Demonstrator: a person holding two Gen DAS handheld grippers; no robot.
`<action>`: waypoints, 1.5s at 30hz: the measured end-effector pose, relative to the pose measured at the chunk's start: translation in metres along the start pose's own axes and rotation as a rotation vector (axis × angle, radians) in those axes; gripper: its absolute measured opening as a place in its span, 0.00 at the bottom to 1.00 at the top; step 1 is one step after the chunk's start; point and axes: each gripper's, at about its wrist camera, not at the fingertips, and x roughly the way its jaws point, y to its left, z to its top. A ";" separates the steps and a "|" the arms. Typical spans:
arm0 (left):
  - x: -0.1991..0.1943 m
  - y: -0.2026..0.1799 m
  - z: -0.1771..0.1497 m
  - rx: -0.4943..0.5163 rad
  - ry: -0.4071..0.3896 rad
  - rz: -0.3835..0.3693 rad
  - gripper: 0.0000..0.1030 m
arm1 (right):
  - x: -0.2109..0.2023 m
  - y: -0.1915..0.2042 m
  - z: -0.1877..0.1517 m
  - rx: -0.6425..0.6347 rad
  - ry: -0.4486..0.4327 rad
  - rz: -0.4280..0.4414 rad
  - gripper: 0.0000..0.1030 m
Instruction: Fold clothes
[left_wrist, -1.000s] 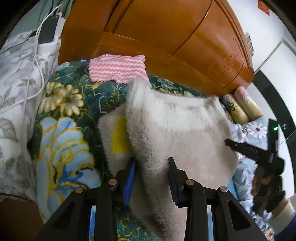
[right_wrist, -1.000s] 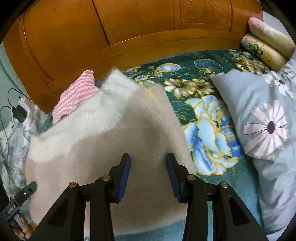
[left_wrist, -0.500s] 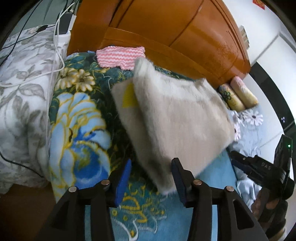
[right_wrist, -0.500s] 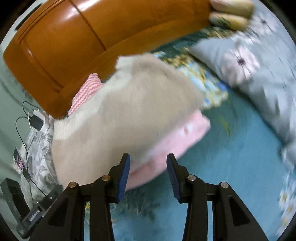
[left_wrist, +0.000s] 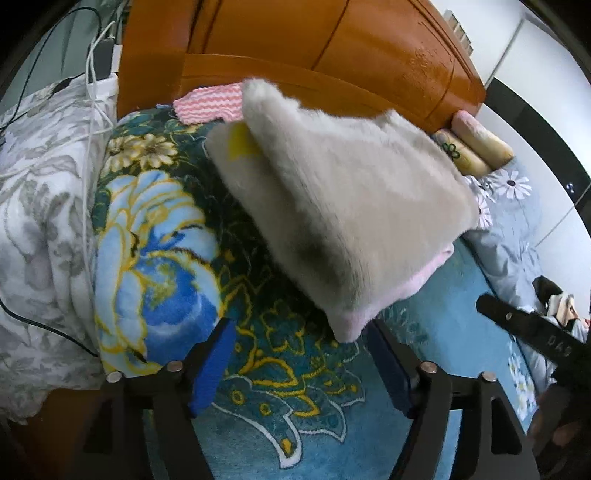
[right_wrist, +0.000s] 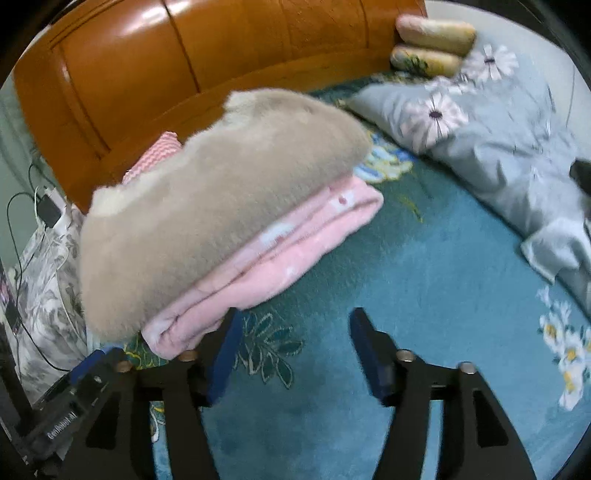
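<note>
Dim indoor light; glare on headboard (right_wrist: 122, 74); motion blur on fluffy garment (left_wrist: 354, 206); fisheye-warped edges.

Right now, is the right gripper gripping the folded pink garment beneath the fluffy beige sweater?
No, the right gripper is open over the teal floral blanket, beside the folded pink garment.

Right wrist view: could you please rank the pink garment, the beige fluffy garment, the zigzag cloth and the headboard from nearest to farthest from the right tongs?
1. Pink garment: folded, just ahead-left of the right tongs.
2. Beige fluffy garment: stacked on the pink one.
3. Zigzag cloth: behind the stack, at left.
4. Headboard: farthest, across the back.
</note>
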 end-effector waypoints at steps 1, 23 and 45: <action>0.002 -0.001 -0.002 0.009 0.000 0.004 0.82 | 0.000 0.001 -0.001 -0.005 -0.002 -0.006 0.66; 0.009 -0.015 0.001 0.057 -0.021 0.053 1.00 | 0.011 0.009 -0.004 -0.082 -0.016 -0.076 0.95; 0.010 -0.007 0.004 0.020 -0.040 0.047 1.00 | 0.008 0.030 -0.007 -0.222 -0.112 -0.086 1.00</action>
